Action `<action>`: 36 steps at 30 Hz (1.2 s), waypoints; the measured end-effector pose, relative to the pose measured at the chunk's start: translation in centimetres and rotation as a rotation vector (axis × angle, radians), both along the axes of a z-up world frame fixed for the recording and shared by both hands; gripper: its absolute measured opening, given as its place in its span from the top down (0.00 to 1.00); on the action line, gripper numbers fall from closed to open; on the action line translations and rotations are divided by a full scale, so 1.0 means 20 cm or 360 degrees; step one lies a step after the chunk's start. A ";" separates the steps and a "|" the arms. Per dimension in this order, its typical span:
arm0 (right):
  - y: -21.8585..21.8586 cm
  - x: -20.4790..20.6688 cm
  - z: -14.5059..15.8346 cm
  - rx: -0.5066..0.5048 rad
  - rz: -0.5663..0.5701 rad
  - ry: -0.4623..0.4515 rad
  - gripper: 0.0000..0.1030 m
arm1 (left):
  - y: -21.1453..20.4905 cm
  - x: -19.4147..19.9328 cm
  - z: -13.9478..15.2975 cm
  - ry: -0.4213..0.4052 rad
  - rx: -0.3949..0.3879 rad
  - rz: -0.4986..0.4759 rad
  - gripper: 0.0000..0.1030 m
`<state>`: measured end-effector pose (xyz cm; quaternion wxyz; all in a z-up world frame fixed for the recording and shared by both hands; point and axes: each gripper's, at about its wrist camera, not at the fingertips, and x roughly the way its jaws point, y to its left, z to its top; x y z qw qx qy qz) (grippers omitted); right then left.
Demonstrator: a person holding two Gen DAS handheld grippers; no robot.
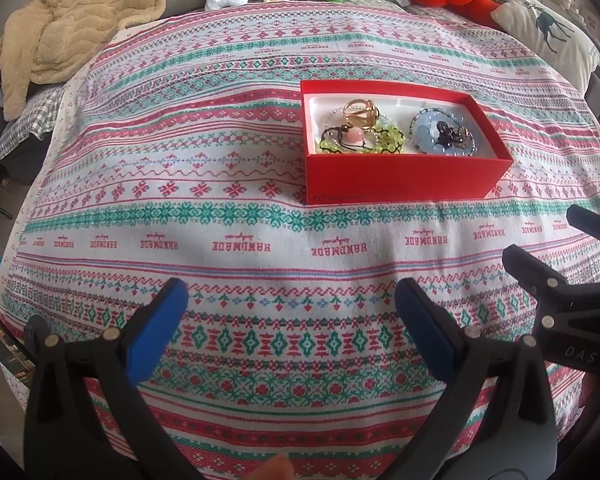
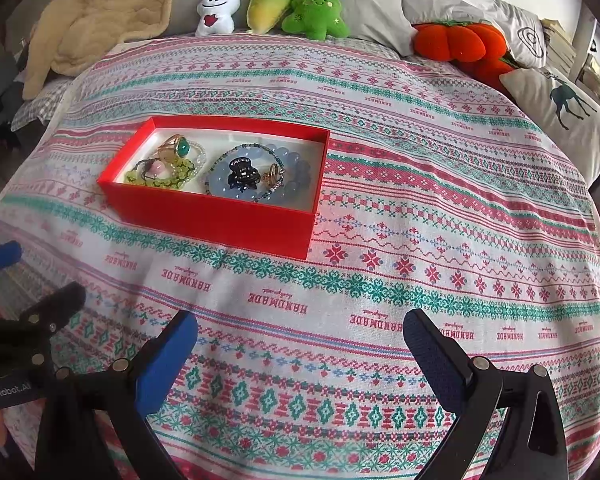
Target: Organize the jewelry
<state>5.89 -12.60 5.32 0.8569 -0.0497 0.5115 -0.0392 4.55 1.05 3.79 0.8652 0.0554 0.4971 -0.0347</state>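
A red box (image 1: 404, 174) sits on the patterned cloth, also in the right wrist view (image 2: 220, 216). It holds a gold ring (image 1: 360, 114), a green bead bracelet (image 1: 380, 140), a blue bead bracelet (image 1: 428, 132) and a black hair claw (image 2: 242, 174). My left gripper (image 1: 292, 292) is open and empty, well short of the box and to its left. My right gripper (image 2: 300, 324) is open and empty, near the box's right front corner. The right gripper's fingers (image 1: 540, 276) show at the edge of the left wrist view.
Plush toys (image 2: 292, 4) line the back of the bed: white, yellow-green, green. An orange plush pumpkin (image 2: 456, 40) and pillows (image 2: 568, 108) lie at the back right. A beige blanket (image 1: 68, 20) lies at the back left.
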 end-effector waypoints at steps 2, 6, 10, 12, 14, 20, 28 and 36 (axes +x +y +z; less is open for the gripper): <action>0.00 0.00 0.00 -0.0001 -0.0001 0.0001 0.00 | 0.00 0.00 0.00 0.0000 -0.0001 0.0001 0.00; 0.01 0.00 0.00 0.0001 0.0001 0.0002 0.00 | 0.00 0.00 0.00 0.0001 0.0001 -0.0001 0.00; 0.01 0.00 0.00 0.0002 -0.0001 0.0003 0.00 | 0.00 0.00 0.00 0.0002 0.0002 -0.0007 0.00; 0.01 0.00 -0.01 0.0000 0.0000 0.0006 0.00 | -0.01 0.00 0.00 0.0002 0.0001 -0.0008 0.00; 0.01 0.00 -0.01 0.0000 0.0000 0.0006 0.00 | -0.01 -0.01 0.00 0.0002 0.0000 -0.0006 0.00; 0.01 0.00 -0.01 0.0000 -0.0003 0.0003 0.00 | -0.01 -0.01 0.00 0.0001 0.0000 -0.0008 0.00; 0.01 0.00 -0.01 0.0005 -0.0008 0.0003 0.00 | -0.01 -0.01 0.00 0.0001 0.0000 -0.0006 0.00; 0.01 0.00 -0.01 0.0007 -0.0010 0.0008 0.00 | -0.01 -0.01 0.00 0.0001 0.0000 -0.0006 0.00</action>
